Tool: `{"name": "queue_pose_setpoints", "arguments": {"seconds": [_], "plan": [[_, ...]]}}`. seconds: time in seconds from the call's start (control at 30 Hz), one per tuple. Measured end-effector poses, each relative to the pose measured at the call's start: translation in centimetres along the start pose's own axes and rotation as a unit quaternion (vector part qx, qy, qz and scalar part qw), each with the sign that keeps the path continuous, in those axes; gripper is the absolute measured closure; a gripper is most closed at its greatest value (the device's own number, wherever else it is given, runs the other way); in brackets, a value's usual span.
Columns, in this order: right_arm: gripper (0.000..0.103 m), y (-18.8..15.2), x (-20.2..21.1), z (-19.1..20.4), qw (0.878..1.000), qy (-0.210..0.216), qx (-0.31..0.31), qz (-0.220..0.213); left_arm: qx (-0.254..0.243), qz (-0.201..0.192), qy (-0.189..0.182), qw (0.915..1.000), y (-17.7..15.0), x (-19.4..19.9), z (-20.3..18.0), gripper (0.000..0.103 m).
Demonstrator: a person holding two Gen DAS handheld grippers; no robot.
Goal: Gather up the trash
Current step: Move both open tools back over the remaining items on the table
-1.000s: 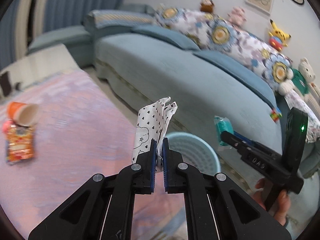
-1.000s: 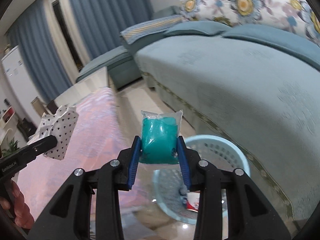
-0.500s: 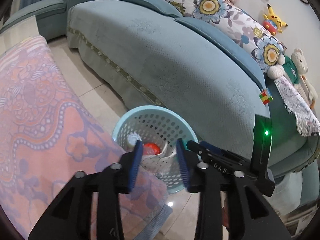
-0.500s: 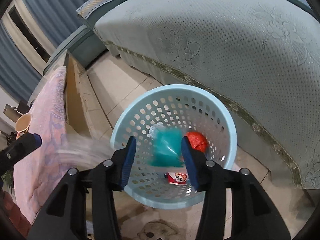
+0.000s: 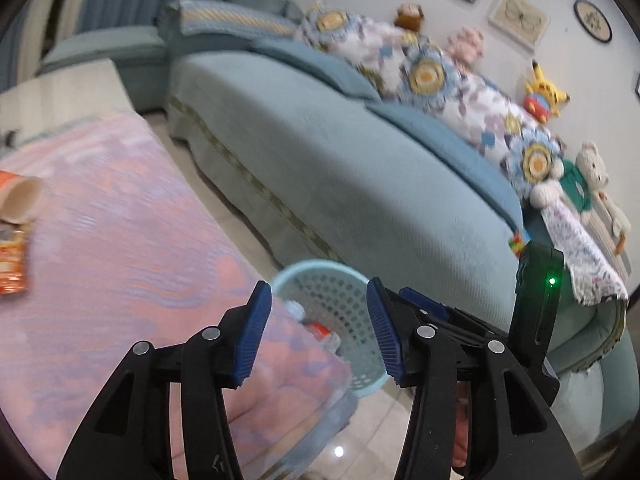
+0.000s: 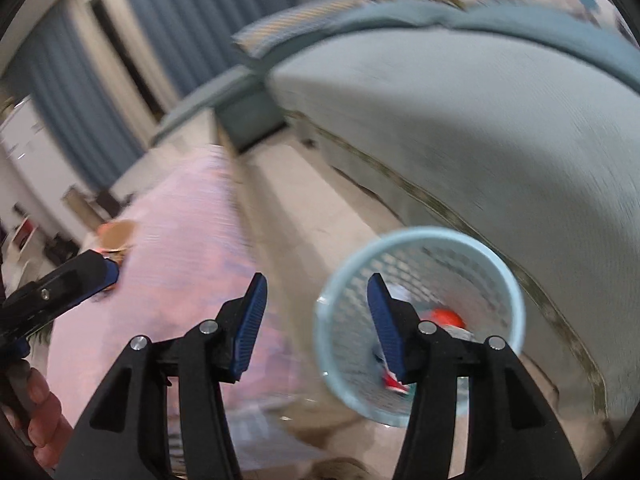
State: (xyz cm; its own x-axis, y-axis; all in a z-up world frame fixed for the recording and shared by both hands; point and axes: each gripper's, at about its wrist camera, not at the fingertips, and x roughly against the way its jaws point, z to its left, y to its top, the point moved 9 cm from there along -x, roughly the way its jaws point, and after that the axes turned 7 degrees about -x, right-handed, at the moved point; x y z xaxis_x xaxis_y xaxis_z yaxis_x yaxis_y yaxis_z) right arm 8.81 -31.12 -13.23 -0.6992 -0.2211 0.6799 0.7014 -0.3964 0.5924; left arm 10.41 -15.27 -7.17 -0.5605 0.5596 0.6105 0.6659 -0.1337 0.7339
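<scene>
A light blue perforated trash basket point(image 5: 344, 300) stands on the floor between the table and the sofa; it also shows in the right wrist view point(image 6: 480, 252), with red and white trash inside. My left gripper point(image 5: 318, 330) is open and empty above the table's near corner. My right gripper point(image 6: 316, 326) is open and empty, above the basket's left rim; it shows in the left wrist view point(image 5: 424, 306). An orange paper cup point(image 5: 18, 200) and an orange snack packet point(image 5: 10, 264) lie on the table at far left.
The table carries a pink patterned cloth point(image 5: 120, 240). A teal sofa point(image 5: 360, 168) with flowered cushions and plush toys runs along the right. Tiled floor point(image 6: 304, 200) lies between table and sofa. Blue curtains hang at the back.
Both grippers let go of their trash, the patterned paper and the teal packet, into the basket. Both then lifted and tilted up and stand open wider.
</scene>
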Motion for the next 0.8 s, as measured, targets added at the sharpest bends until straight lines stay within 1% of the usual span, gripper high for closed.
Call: {"name": "queue_pose_setpoints", "arguments": {"seconds": [0.1,0.2,0.23,0.3,0.37,0.4,0.43,0.5,0.53,0.6,0.63,0.7,0.8], "plan": [[0.054,0.5,0.4,5.9,0.998,0.039,0.047,-0.011,0.018,-0.032,0.038,0.9986,0.6,4.2,2.4,0.051],[0.054,0.5,-0.2,11.9,0.993,0.076,0.091,-0.014,0.039,-0.060,0.091,0.9933,0.5,8.5,6.1,0.050],[0.054,0.3,-0.5,13.9,0.991,0.086,0.104,-0.013,0.046,-0.068,0.117,0.9897,0.3,10.2,7.6,0.050],[0.054,-0.2,-1.5,17.6,0.986,0.105,0.130,-0.010,0.054,-0.076,0.158,0.9830,-0.3,12.4,10.0,0.050],[0.054,-0.8,-2.5,20.3,0.982,0.116,0.151,-0.004,0.066,-0.081,0.211,0.9718,-1.3,14.8,13.0,0.049],[0.054,-1.2,-3.4,22.0,0.979,0.119,0.165,-0.002,0.071,-0.082,0.226,0.9681,-1.8,15.5,14.0,0.049],[0.054,-1.7,-4.1,23.4,0.977,0.121,0.177,0.000,0.084,-0.084,0.246,0.9619,-2.4,16.3,15.4,0.048],[0.054,-2.5,-5.3,25.5,0.973,0.125,0.192,0.005,0.112,-0.088,0.257,0.9560,-3.7,17.0,17.4,0.048],[0.054,-3.1,-6.0,26.3,0.972,0.127,0.199,0.008,0.125,-0.088,0.254,0.9550,-4.1,17.1,18.0,0.048],[0.054,-4.1,-7.1,27.3,0.970,0.128,0.208,0.015,0.154,-0.078,0.231,0.9576,-5.3,16.6,18.9,0.048],[0.054,-4.6,-7.9,27.7,0.969,0.131,0.207,0.022,0.161,-0.074,0.224,0.9584,-5.6,16.4,19.1,0.048],[0.054,-5.2,-9.6,28.3,0.969,0.132,0.205,0.035,0.159,-0.060,0.218,0.9611,-5.9,15.7,19.1,0.048],[0.054,-6.1,-10.9,28.9,0.970,0.121,0.207,0.043,0.144,-0.043,0.228,0.9619,-6.2,14.6,19.3,0.048]]}}
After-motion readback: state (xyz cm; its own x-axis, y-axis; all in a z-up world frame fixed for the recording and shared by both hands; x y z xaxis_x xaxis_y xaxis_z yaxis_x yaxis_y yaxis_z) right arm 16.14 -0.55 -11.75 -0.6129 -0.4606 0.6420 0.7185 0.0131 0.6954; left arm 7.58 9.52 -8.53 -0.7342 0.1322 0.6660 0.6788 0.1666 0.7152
